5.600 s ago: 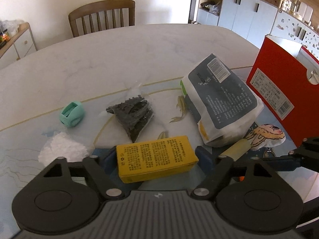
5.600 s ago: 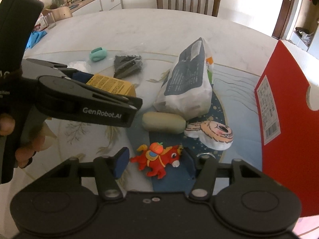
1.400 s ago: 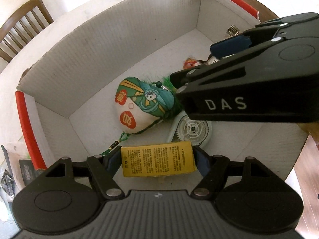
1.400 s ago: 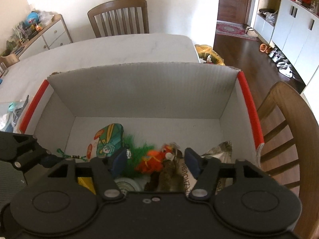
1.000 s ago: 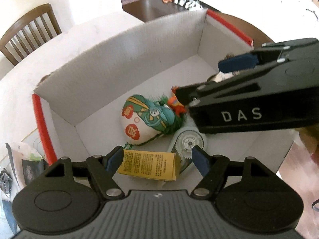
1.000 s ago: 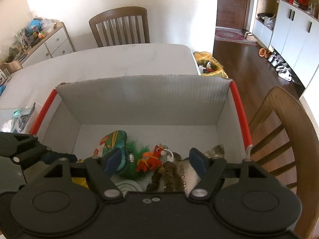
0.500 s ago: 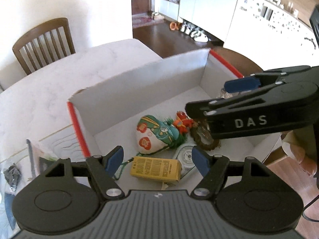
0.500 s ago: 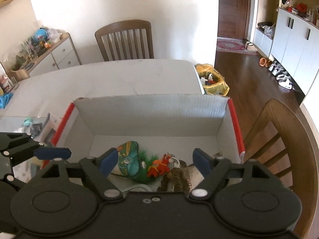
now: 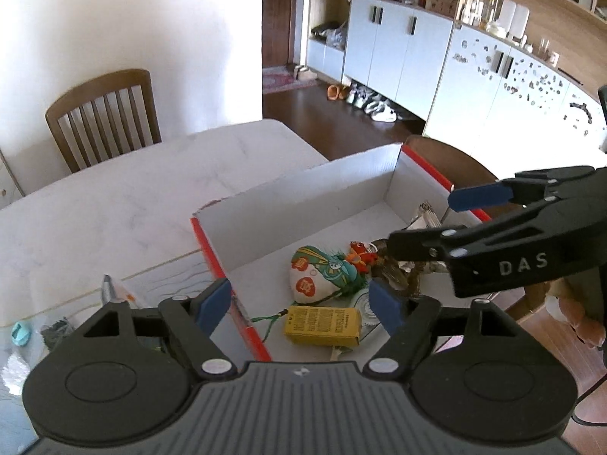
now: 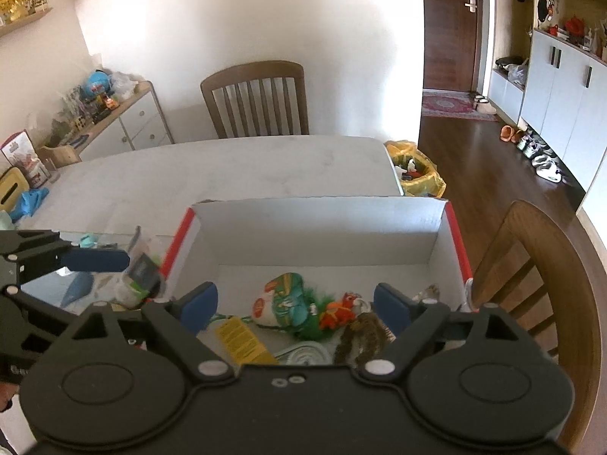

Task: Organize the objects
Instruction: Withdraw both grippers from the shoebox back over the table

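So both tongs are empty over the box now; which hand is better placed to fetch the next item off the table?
Probably the left. The left tongs hang open over the box's table-side wall, nearest the teal item and dark packet. The right tongs sit farther over the box.

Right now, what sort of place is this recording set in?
Most likely a home dining area: a pale dining table with wooden chairs, shoes lined up under white cabinets, and an entry door.
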`<action>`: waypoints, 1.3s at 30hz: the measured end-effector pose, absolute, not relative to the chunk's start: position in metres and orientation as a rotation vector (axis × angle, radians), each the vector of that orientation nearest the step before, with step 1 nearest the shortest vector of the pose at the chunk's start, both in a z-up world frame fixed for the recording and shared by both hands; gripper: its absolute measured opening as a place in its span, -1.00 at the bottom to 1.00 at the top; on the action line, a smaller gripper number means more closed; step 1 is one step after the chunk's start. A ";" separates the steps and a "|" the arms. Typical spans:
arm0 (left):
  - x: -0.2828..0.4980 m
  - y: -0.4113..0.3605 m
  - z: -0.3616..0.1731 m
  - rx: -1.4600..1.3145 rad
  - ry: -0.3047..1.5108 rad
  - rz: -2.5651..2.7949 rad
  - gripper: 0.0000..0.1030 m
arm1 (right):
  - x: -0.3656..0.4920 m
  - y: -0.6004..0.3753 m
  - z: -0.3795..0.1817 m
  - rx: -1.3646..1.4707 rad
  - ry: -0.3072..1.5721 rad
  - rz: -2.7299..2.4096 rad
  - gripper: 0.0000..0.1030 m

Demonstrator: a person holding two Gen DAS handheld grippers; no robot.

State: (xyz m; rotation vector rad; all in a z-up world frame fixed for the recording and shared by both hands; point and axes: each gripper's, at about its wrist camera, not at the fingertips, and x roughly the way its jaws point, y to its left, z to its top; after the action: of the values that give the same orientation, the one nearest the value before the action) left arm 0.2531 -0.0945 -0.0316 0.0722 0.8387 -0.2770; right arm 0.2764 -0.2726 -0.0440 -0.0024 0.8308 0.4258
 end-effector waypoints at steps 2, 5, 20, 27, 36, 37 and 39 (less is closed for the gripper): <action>0.249 -0.088 -0.029 0.065 0.830 -0.280 0.55 | 0.270 -0.270 -0.040 0.009 0.823 0.432 0.75; 0.241 -0.077 -0.024 0.055 0.819 -0.284 0.55 | 0.261 -0.264 -0.034 0.032 0.812 0.440 0.79; 0.209 -0.002 -0.015 0.004 0.781 -0.252 0.68 | 0.215 -0.202 -0.023 0.048 0.758 0.494 0.97; 0.196 0.045 -0.020 -0.028 0.775 -0.215 0.96 | 0.200 -0.167 -0.029 0.025 0.777 0.510 0.97; 0.188 0.110 -0.039 -0.069 0.778 -0.133 0.98 | 0.195 -0.125 -0.038 0.009 0.815 0.515 0.97; 0.188 0.118 -0.042 -0.066 0.780 -0.120 0.98 | 0.195 -0.121 -0.039 0.005 0.817 0.514 0.97; 0.187 0.133 -0.046 -0.060 0.779 -0.099 0.99 | 0.197 -0.113 -0.040 0.001 0.821 0.507 0.97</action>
State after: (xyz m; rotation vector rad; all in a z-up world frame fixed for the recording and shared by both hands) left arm 0.1873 0.1332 -0.0458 -0.0600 0.7793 -0.0994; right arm 0.1966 -0.1133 -0.0403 0.0007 0.8209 0.5069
